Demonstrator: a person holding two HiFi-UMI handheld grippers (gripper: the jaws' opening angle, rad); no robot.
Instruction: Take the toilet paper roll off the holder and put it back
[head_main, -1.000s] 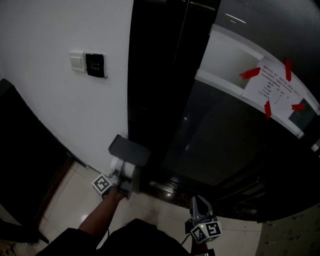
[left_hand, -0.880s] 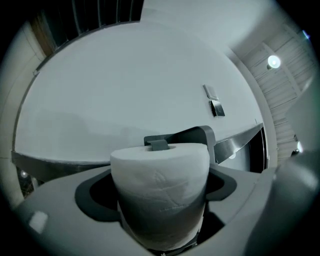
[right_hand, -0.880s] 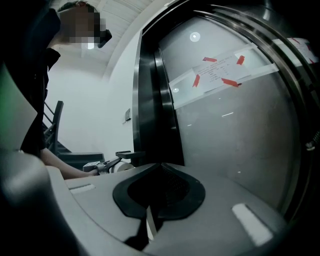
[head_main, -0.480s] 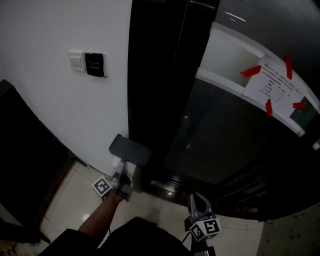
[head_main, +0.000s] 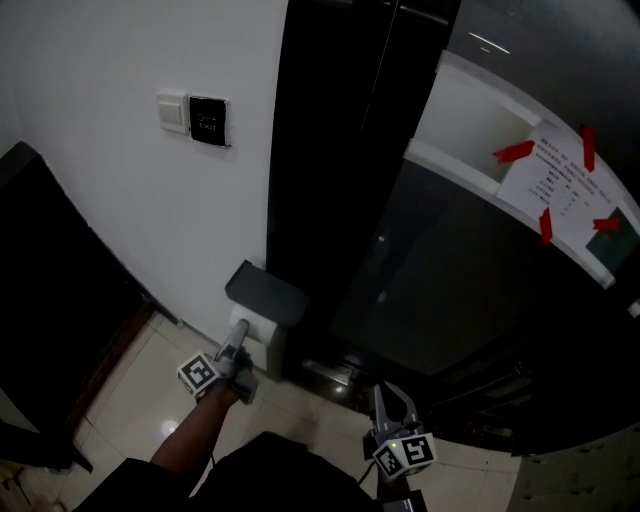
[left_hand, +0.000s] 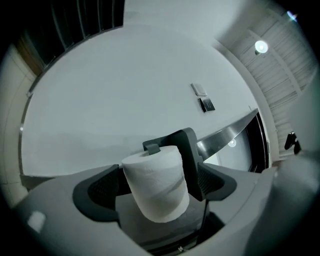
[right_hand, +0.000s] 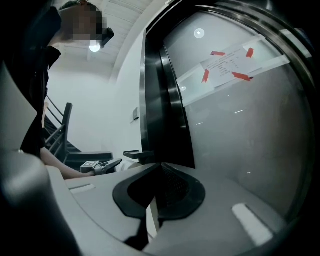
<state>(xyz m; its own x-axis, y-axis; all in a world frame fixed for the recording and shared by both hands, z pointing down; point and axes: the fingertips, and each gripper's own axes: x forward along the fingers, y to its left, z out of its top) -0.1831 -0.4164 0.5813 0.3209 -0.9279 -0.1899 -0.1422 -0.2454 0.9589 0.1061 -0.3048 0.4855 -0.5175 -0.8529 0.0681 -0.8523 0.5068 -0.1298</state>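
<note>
Wall (head_main: 100, 220), white, carrying the fitting low down beside a black pillar (head_main: 330, 150), so the work has to be done near the floor. Glass door (head_main: 450, 290), dark, with a taped notice (head_main: 560, 185); it plays no part in the task. Left tongs (head_main: 240, 330), held about level and aimed at the fitting, spread close to their widest. The spread looks chosen to take in the roll's full width. The roll stands between the pads, but they do not seem to press on it, so nothing is judged gripped. Right tongs (head_main: 383, 395), closed on themselves and empty, kept low near the person's body and well apart from the fitting, probably to stay clear while one hand does the job. Holder (head_main: 265, 292), dark grey with a flat cover, fixed to the wall. Roll (left_hand: 156, 187), white and nearly full, on the holder under that cover with its end facing outward, not yet taken off.
</note>
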